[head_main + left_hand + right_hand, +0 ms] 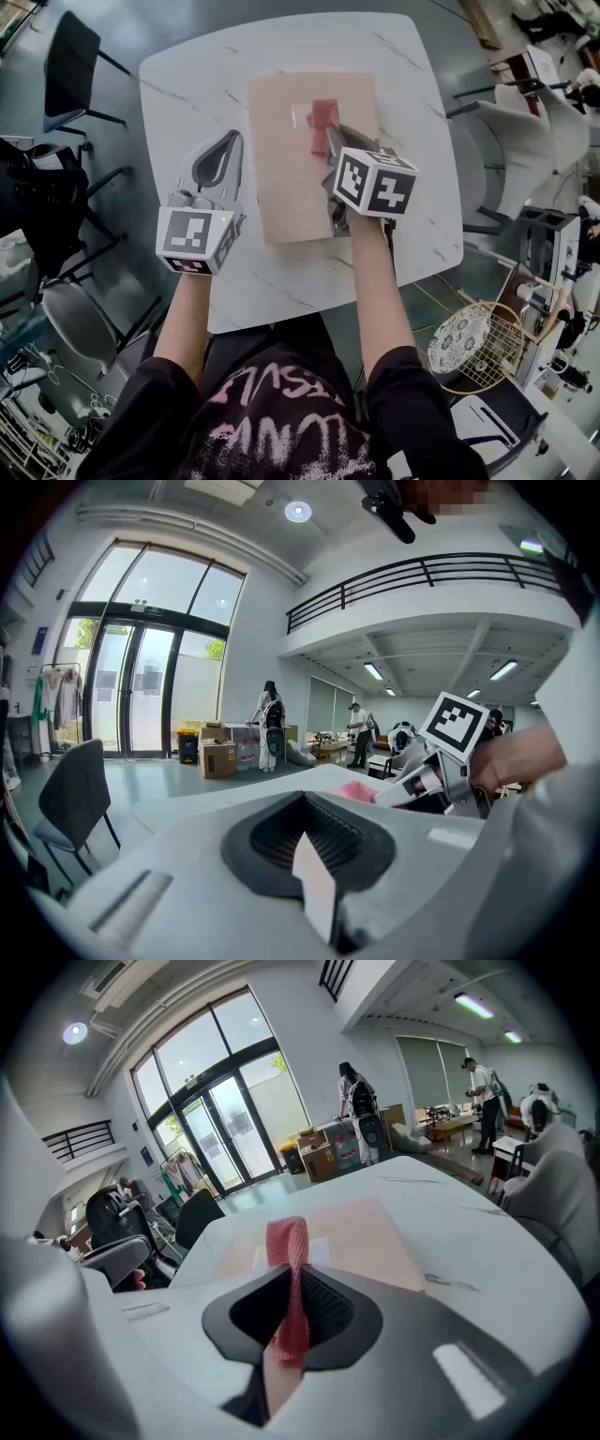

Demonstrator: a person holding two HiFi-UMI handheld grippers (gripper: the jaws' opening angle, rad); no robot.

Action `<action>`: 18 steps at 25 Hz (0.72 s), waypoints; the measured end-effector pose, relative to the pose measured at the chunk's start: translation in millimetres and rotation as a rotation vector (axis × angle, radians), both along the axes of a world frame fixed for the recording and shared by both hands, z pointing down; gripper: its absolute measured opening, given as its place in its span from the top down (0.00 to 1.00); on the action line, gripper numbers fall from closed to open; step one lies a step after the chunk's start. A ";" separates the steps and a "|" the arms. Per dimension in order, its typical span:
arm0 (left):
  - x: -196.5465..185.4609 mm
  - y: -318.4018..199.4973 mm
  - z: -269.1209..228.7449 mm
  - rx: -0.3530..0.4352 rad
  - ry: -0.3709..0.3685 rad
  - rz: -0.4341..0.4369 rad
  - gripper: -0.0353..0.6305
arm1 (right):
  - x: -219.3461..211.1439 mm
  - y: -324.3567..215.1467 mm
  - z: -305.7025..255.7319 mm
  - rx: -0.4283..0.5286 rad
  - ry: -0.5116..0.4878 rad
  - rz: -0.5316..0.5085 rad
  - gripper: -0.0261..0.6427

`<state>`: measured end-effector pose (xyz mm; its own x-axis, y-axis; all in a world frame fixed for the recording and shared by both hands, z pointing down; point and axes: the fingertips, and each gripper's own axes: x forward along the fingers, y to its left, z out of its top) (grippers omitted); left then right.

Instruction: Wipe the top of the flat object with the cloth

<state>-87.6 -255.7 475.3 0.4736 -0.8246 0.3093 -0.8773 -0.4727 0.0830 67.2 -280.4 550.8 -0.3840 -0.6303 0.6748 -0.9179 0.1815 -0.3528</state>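
Flanking the table, chairs sit well apart from the cloth.

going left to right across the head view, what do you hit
black chair → left gripper → flat board → white chair; the red cloth and right gripper overlap the board, so left out

No word or number here reads clearly. My shirt carries pink lettering across the chest, upside down to the head view and creased, so I cannot spell it out. The left cube on my left gripper and the right cube on my right gripper show black-and-white square markers, no letters. A blue sign beside the glass doors is too small to read.
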 end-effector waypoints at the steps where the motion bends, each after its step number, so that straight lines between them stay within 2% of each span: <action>1: 1.6 -0.2 -0.2 0.002 -0.001 0.004 0.95 | 6.5 0.1 0.7 -0.001 0.005 0.012 0.89; 12: 16.8 0.7 0.9 0.000 0.000 0.029 0.95 | 81.6 4.0 0.2 0.008 0.079 0.159 0.89; 15: 18.2 1.1 -2.0 0.009 0.003 0.030 0.95 | 82.0 1.3 -18.3 0.095 0.065 0.158 0.89; 18: 16.0 3.1 -5.1 0.014 0.007 0.020 0.95 | 56.6 0.5 -43.7 0.192 0.031 0.097 0.89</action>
<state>-71.6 -252.6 470.1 0.4925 -0.8189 0.2947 -0.8669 -0.4916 0.0825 123.8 -279.9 507.1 -0.2961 -0.7813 0.5495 -0.9443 0.1532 -0.2911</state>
